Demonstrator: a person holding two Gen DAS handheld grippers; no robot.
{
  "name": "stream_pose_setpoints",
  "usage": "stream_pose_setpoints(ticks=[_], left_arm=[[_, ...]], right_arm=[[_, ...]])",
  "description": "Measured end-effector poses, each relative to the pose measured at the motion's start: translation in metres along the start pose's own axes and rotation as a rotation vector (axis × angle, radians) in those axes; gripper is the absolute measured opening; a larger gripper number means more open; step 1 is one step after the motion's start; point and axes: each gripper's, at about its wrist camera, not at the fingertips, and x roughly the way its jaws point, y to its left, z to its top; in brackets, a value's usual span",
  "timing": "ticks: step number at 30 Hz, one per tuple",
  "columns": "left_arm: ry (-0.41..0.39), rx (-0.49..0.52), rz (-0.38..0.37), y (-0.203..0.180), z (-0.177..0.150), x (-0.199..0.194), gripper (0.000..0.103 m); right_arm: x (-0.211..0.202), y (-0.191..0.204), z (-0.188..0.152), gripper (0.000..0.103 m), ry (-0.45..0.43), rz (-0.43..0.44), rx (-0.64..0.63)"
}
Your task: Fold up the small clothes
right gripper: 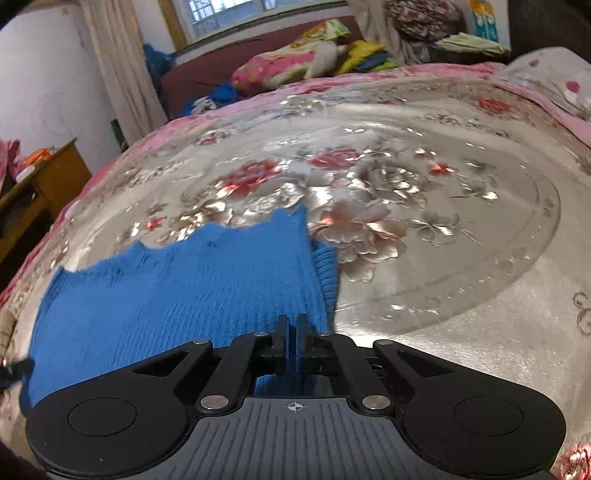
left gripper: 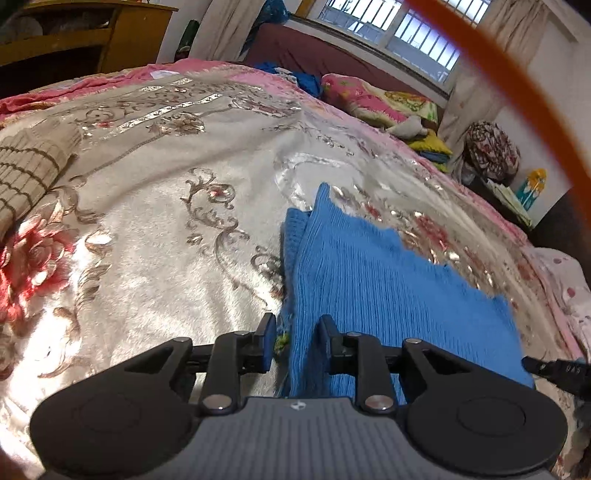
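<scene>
Your left claw (left gripper: pixel 294 341) spread around blue knit (left gripper: pixel 369 280) edge, not pinching; right claw (right gripper: pixel 291 341) pinching other corner. Pull now, left side slips, fold skews on bed (left gripper: pixel 166 240).

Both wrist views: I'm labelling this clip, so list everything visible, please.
blue knit garment: one, blue, on the bedspread near both claws.
striped knit: one, beige with brown stripes, far left on the bed.
bedspread: one, silver-white with red flowers and pink border, covering the bed.
pillow: one, pink floral, beyond the bed under the window.
wooden cabinet: one, yellow-brown, beyond the bed's left end.
window: one, barred, back wall.
left claw: black, jaws parted around the garment's edge, not visibly pressing.
right claw: black, shut on the garment's edge.
</scene>
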Motion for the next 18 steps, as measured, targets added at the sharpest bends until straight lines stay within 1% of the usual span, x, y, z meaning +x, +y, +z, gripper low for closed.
stream_pose_setpoints(ticks=[1, 2, 3, 5, 7, 10, 15, 18], left_arm=[[-0.002, -0.001, -0.001, -0.001, -0.001, -0.002, 0.030], [-0.009, 0.005, -0.003, -0.001, -0.001, -0.005, 0.030], [-0.018, 0.019, -0.002, -0.003, -0.002, -0.009, 0.030], [-0.023, 0.044, 0.000, -0.007, -0.005, -0.012, 0.030], [0.001, 0.059, -0.009, -0.009, -0.009, -0.010, 0.031], [0.034, 0.086, 0.014, -0.012, -0.015, -0.004, 0.031], [0.043, 0.084, 0.039, -0.012, -0.020, -0.007, 0.031], [0.041, 0.092, 0.054, -0.013, -0.022, -0.011, 0.031]], right_arm=[[-0.001, -0.001, 0.000, 0.000, 0.001, -0.011, -0.003], [-0.002, 0.000, 0.000, 0.003, 0.001, -0.024, -0.009], [-0.005, 0.002, 0.000, 0.012, -0.002, -0.034, -0.018], [-0.012, 0.004, -0.001, 0.012, -0.018, -0.028, -0.028], [-0.015, 0.006, -0.003, 0.012, -0.023, -0.012, -0.031], [-0.007, 0.007, -0.009, 0.012, 0.012, -0.043, -0.040], [-0.015, 0.010, -0.009, 0.012, 0.002, -0.050, -0.048], [-0.022, 0.013, -0.010, 0.012, -0.008, -0.067, -0.078]])
